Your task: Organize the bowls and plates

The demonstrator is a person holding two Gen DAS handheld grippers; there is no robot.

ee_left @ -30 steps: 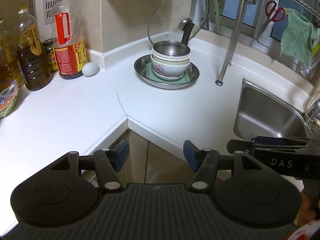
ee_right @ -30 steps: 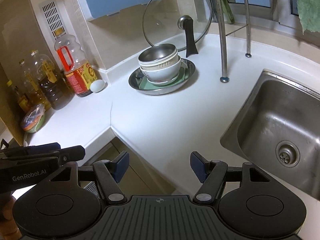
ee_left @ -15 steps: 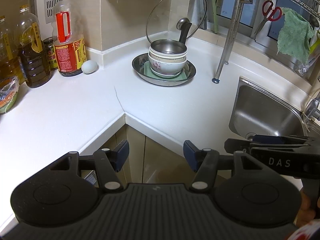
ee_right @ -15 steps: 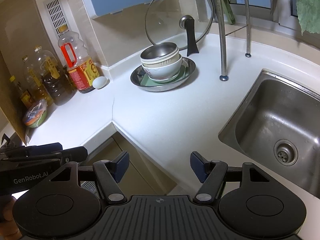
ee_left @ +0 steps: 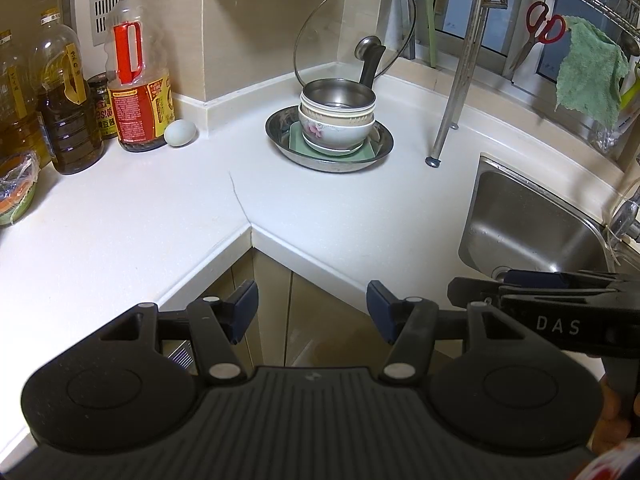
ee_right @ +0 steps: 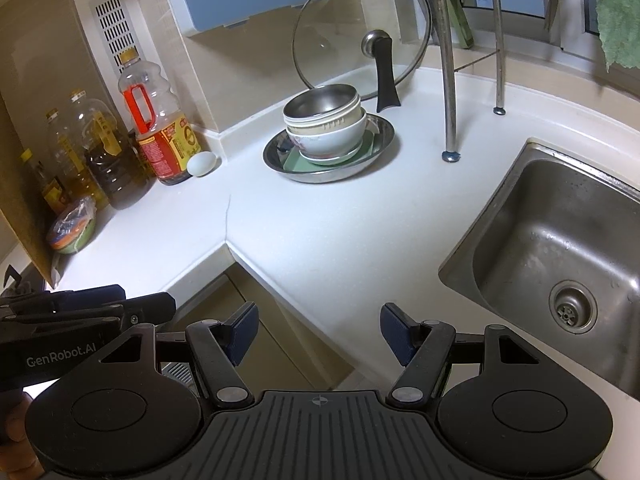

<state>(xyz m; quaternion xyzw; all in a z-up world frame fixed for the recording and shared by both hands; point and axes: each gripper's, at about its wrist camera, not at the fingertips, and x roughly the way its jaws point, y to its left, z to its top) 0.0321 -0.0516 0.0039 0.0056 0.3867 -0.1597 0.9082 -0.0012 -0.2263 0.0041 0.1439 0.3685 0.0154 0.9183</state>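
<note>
At the back of the white counter a wide steel plate (ee_left: 280, 142) (ee_right: 276, 158) holds a green square plate (ee_left: 297, 139), a white saucer and a stack of bowls (ee_left: 338, 126) (ee_right: 326, 136). A flowered white bowl is lowest and a steel bowl (ee_left: 338, 94) (ee_right: 320, 102) sits on top. My left gripper (ee_left: 312, 306) hangs open and empty before the counter's inner corner, far from the stack. My right gripper (ee_right: 318, 322) is beside it, also open with nothing between its fingers. Each gripper shows at the other view's edge.
A glass lid (ee_left: 340, 28) leans on the wall behind the stack. Oil bottles (ee_left: 136, 92) and an egg (ee_left: 180, 133) stand at the left. A steel sink (ee_right: 560, 248) lies at the right, with a rack leg (ee_left: 452, 92) between it and the stack. A green cloth (ee_left: 588, 80) hangs above.
</note>
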